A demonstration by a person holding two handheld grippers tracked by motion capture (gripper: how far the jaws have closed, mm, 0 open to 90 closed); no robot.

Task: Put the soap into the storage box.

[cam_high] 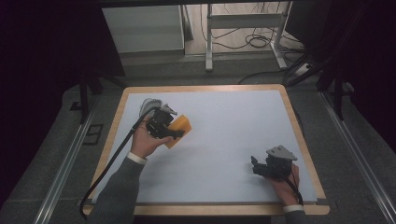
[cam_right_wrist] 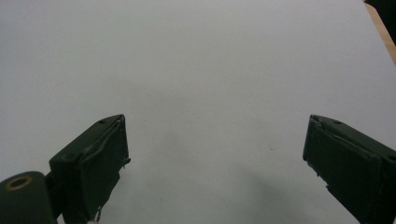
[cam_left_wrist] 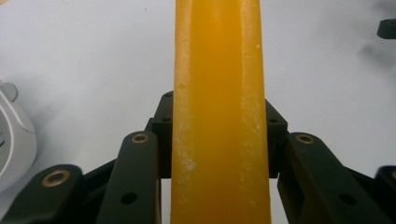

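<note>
A yellow-orange block (cam_high: pixel 179 129) is held above the left part of the white table (cam_high: pixel 224 140), with my left gripper (cam_high: pixel 173 134) shut on it. In the left gripper view the block (cam_left_wrist: pixel 219 116) stands edge-on between the two black jaws, which press on its sides. My right gripper (cam_high: pixel 254 164) rests near the table's front right, in the person's right hand. In the right gripper view its fingertips (cam_right_wrist: pixel 98 158) stand wide apart over bare table with nothing between them, so the gripper (cam_right_wrist: pixel 215 158) is open.
A white rounded object (cam_left_wrist: pixel 11 140) lies at the left edge of the left gripper view, and a pale grey thing (cam_high: pixel 150 105) lies just behind the left hand. The table has a wooden rim (cam_high: pixel 299 135). Desk legs and cables stand beyond it.
</note>
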